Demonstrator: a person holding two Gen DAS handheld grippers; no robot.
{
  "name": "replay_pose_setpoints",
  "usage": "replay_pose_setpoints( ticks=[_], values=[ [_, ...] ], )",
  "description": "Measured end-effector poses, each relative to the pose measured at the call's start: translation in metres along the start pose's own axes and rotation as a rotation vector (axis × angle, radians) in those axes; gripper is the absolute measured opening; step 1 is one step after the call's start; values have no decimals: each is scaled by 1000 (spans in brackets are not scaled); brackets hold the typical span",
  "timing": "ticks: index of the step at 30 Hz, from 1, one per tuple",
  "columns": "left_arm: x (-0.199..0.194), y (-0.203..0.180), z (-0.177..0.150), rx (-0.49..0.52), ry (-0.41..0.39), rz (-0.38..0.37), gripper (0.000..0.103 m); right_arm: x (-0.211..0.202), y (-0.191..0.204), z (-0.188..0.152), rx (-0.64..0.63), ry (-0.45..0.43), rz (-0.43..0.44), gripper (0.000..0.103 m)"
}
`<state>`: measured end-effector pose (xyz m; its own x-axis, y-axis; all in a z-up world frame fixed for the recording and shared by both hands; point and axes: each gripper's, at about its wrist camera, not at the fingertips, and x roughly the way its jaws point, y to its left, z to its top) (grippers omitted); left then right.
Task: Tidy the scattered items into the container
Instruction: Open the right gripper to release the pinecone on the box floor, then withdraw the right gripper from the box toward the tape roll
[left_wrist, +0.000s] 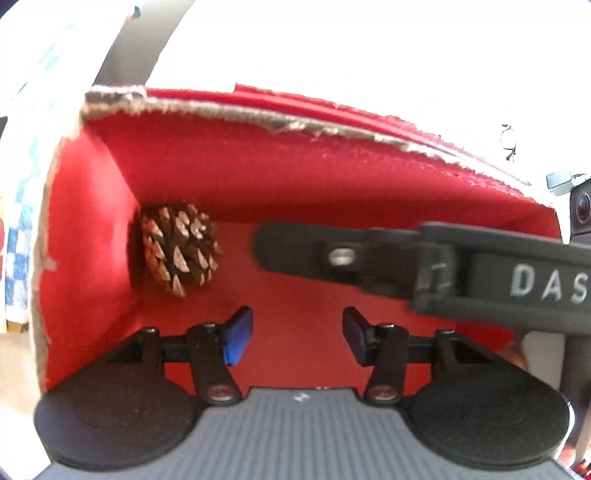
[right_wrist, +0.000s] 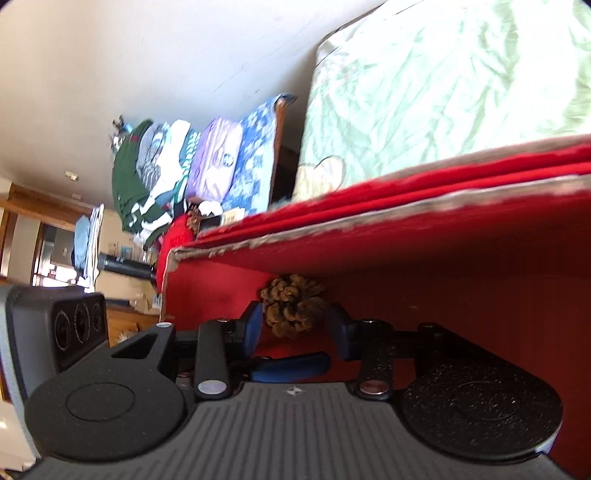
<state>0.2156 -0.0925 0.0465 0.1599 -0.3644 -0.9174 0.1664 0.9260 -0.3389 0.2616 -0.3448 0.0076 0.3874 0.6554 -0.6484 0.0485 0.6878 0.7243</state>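
- Container: one red cardboard box with torn, ragged rims (left_wrist: 258, 173) was in view. It stood beside a bed with a pale green crumpled cover (right_wrist: 443, 74). The torn rims looked weak; a tool pressed against a wall would probably have bent it or tipped the box.
- Tools: two sets of tongs were counted. The left tongs (left_wrist: 297, 334) were inside the box, spread apart and empty. The right tongs (right_wrist: 295, 325) were also inside, spread apart with nothing clamped.
- Collision risk: one finger of the right tongs (left_wrist: 295, 251) crossed directly ahead of the left tongs. If either tool had been lifted out carelessly, the two could have struck or hooked each other.
- Task item: one brown pine cone with open woody scales (left_wrist: 179, 249) lay on the box floor, tucked into the far left corner against the walls. In the right wrist view it (right_wrist: 291, 308) appeared between the open fingers of the right tongs, seemingly beyond them. If those tongs had closed or dragged backward, the cone could have been pulled out again.
- Other items: a second pine cone seemed to lie in the distant clutter outside the box, too small to confirm.
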Motion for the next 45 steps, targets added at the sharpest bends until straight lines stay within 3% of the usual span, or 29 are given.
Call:
replay_pose_setpoints(
  ticks=[7,11,14,21,27,33,37,45],
  values=[
    [-23,3,-15,4,-58,-79,58,-5,-14,-5,21,-49,-77,37],
    [-24,-1,-20,0,-37,18,58,-2,-9,-7,-13,-67,-103,37],
    [-29,-3,-26,3,-48,49,59,2,-7,-9,-37,-49,-113,38],
    [-46,-4,-41,15,-70,66,61,-4,-10,-8,-24,-91,-123,38],
    [-54,-10,-54,34,-45,119,73,1,-7,-10,-36,-60,-114,39],
    [-63,-15,-68,57,-23,167,73,4,-12,-9,-8,-47,-148,44],
    [-67,-16,-77,50,4,194,73,3,-13,-8,-13,-78,-239,49],
    [-83,-17,-97,53,35,208,71,4,-9,-8,-44,-66,-219,49]
  ],
)
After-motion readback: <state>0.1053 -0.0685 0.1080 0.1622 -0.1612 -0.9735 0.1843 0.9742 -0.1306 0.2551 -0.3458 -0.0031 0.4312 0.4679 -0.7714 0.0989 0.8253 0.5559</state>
